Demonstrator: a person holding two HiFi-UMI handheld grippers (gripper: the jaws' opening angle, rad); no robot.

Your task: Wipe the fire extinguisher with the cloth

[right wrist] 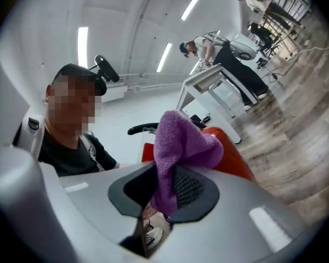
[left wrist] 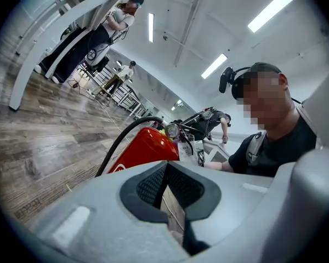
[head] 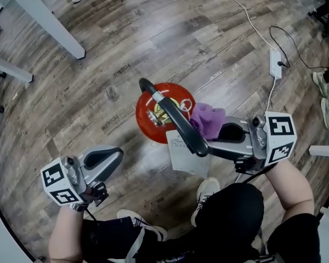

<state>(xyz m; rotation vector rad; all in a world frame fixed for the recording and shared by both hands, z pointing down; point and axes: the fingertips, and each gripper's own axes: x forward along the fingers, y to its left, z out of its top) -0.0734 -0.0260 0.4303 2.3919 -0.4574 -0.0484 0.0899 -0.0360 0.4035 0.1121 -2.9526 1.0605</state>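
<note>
On the wooden floor [head: 98,64], near the middle of the head view, the red fire extinguisher [head: 148,116] stands upright and is seen from above. Its black hose [head: 178,122] curves over the top toward the near side, where a white paper tag [head: 183,155] is attached. The right gripper [head: 230,133] is clamped on the purple cloth [head: 208,119], with a fold pinched between the jaws and the rest bunched in front of them. The cloth is just right of the extinguisher's top; I cannot tell if it touches. The left gripper [head: 107,158] is at the near left, well apart from the extinguisher, with its jaws closed together and nothing between them.
</note>
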